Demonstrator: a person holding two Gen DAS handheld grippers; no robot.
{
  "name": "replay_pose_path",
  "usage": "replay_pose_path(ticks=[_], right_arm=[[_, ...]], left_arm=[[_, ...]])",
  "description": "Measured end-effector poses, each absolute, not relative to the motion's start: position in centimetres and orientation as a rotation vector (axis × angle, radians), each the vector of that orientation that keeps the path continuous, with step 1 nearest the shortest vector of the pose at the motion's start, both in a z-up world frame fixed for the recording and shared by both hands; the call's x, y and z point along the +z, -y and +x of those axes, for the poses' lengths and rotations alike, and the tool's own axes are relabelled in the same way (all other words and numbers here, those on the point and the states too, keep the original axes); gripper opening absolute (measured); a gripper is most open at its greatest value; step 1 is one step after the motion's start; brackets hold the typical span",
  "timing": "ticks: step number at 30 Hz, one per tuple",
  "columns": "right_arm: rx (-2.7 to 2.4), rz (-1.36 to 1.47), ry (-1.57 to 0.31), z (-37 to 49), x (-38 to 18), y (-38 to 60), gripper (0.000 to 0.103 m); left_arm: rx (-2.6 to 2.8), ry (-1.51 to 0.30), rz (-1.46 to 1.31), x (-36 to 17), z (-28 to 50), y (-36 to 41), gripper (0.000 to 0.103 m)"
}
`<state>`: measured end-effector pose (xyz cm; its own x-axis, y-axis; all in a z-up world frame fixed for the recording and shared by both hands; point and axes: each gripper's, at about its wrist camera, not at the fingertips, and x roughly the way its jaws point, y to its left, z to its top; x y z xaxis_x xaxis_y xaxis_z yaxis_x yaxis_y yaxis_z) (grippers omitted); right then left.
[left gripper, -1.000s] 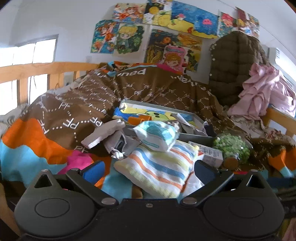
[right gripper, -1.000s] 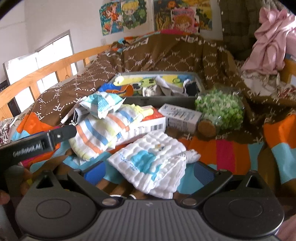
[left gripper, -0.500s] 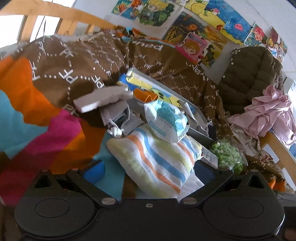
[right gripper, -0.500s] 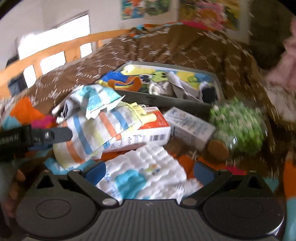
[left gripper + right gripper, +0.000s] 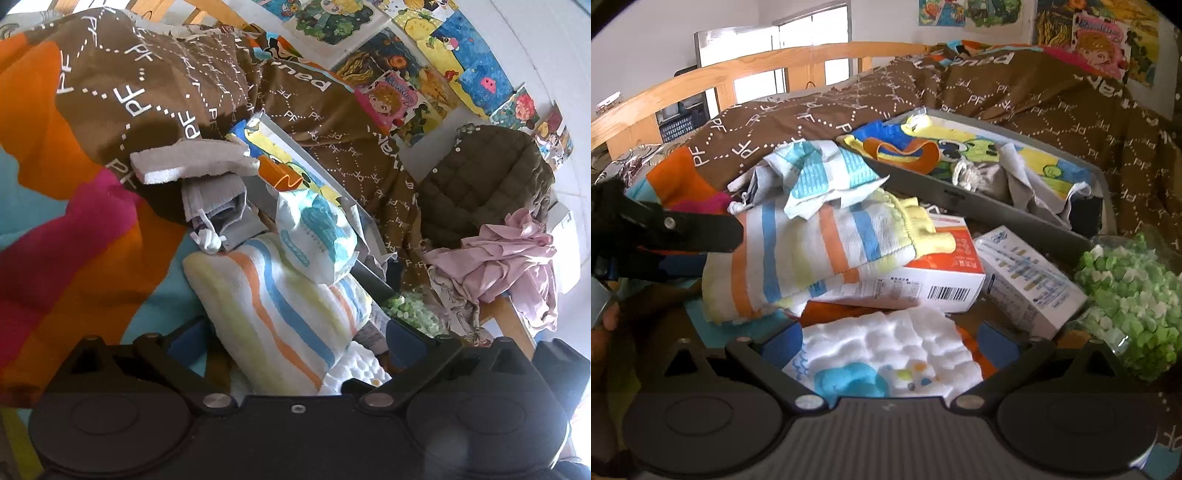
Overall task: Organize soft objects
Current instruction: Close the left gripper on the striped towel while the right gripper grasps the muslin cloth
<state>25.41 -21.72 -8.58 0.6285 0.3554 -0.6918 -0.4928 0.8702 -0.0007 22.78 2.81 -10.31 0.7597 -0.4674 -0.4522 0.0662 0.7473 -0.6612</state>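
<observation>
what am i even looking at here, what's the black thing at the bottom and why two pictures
The black thing is a hand-held gripper with two fingers; a person holds one in each hand, each carrying a wide-angle camera looking along its fingers. One picture per gripper.

Left hand-held gripper: open around a striped towel on the bed.

Right hand-held gripper: open around a white quilted cloth.

Nothing is gripped. Also there: two cartons, a grey tray of cloths, a jar of green bits.

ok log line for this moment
left gripper: open, around striped towel | right gripper: open, around white quilted cloth
</observation>
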Motion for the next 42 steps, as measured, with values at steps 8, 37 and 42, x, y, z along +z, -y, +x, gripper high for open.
replay_pose_path(ticks=[8, 37, 42], right_arm=[[0.543, -0.168, -0.82, 26.0, -9.4, 21.5, 0.103], [0.546, -0.237, -0.894, 24.7, -10.1, 19.7, 0.083], [0.529, -0.274, -0.884, 23.8, -10.2, 18.6, 0.075]], left_arm=[[-0.302, -0.663, -0.662, -10.6, 22.6, -2.8, 0.074], [-0.268, -0.649, -0.492, -11.0, 21.7, -1.3, 0.018], [-0.273, -0.625, -0.442, -10.7, 21.2, -0.7, 0.014]])
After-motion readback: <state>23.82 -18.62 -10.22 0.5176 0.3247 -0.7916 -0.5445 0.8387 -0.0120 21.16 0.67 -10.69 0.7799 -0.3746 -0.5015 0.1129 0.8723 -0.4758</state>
